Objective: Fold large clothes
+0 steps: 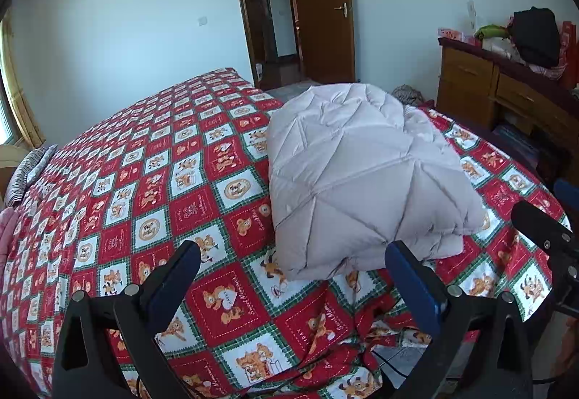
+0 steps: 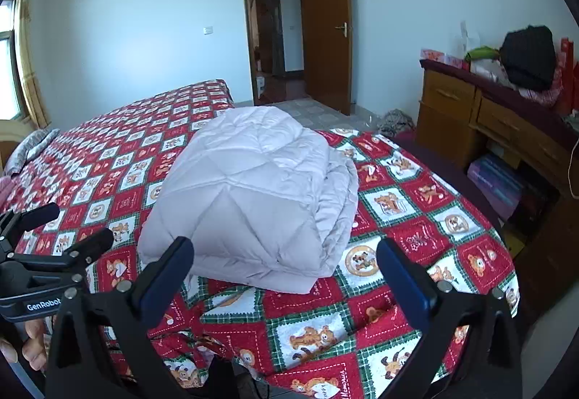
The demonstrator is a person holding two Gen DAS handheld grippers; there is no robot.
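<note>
Both hand-held grippers, left (image 1: 292,265) and right (image 2: 285,256), hang released and empty at lower frame, short of the coat (image 1: 362,178) folded mid-frame on the bed (image 1: 152,181), apparently because folding looks finished.

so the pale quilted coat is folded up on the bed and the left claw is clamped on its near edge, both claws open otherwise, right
Not quite. The pale quilted coat does lie folded on the bed, but the left claw is open and clear of it, as the left wrist view shows. The right claw is open too.
</note>
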